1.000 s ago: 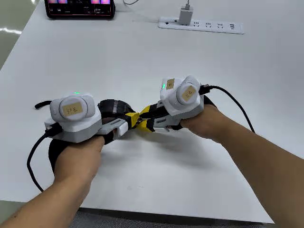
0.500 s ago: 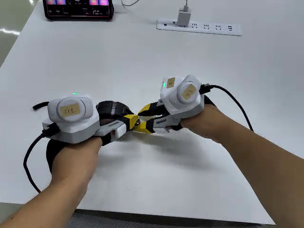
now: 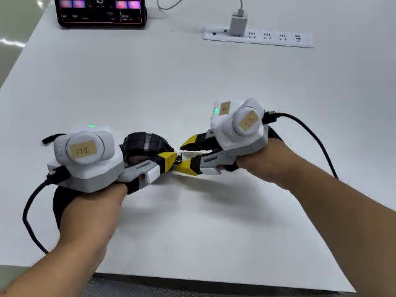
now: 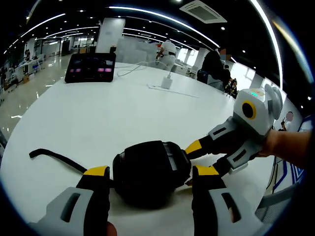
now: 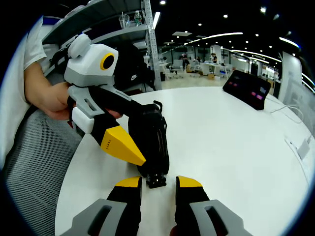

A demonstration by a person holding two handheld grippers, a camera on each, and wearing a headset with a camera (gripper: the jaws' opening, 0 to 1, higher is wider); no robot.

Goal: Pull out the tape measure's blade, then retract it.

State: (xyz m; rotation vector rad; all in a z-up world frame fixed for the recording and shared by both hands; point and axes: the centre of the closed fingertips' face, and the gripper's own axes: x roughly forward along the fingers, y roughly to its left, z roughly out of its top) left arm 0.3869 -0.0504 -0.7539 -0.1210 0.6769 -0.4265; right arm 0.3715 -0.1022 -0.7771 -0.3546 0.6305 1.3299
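Our left gripper (image 4: 151,172) clamps the tape measure (image 5: 152,135) on the table's (image 3: 185,80) near middle. Our right gripper's (image 5: 159,183) jaws closely flank its blade tab (image 5: 156,180); we cannot tell if they pinch it. We judge the pull barely begun, and retraction remains.

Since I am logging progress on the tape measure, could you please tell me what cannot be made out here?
Head view: whether the tape measure is extended at all; the yellow tips of the left hand-held gripper and right hand-held gripper crowd that spot.
Right gripper view: whether its jaws pinch the end tab; contact is unclear.
Head view: the tablet screen, cut off by the top edge and too small.
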